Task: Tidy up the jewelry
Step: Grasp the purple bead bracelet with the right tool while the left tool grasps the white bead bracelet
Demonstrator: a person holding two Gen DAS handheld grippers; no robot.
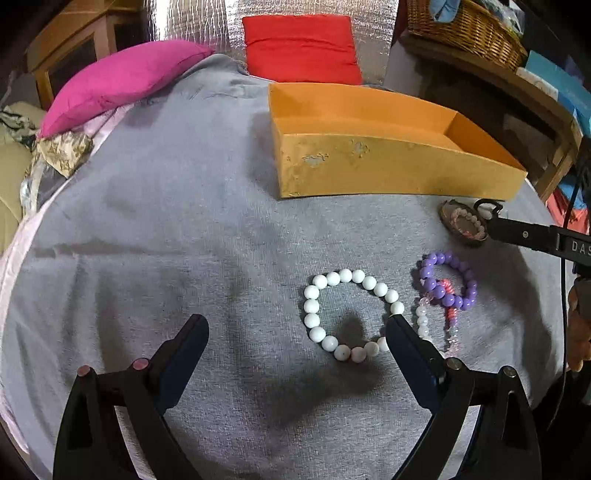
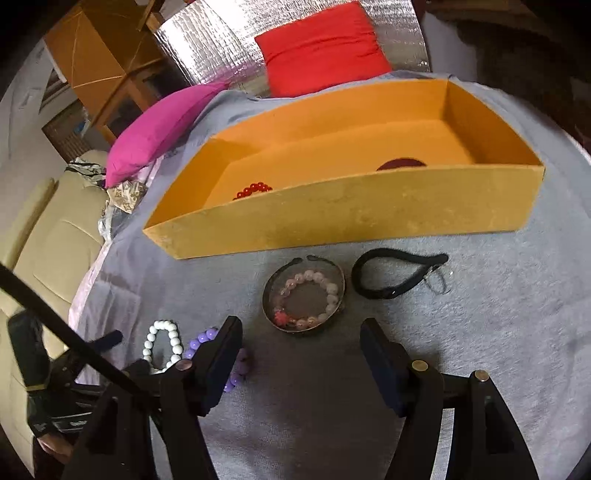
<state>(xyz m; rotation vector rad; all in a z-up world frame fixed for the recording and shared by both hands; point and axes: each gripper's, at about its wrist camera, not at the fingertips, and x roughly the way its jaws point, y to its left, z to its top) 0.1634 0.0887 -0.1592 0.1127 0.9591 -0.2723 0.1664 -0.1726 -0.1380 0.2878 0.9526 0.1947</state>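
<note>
An orange box stands on the grey cloth; red beads and a dark red item lie inside. A white bead bracelet lies in front of my open, empty left gripper, its right finger touching the bracelet's edge. A purple bead bracelet overlaps a clear-pink one. A pale pink bead bracelet lies inside a brown bangle. A black strap lies right of it. My right gripper is open, just before the bangle.
A magenta pillow and a red pillow lie at the far side of the cloth. A wicker basket sits on a shelf at the right. A beige sofa is to the left.
</note>
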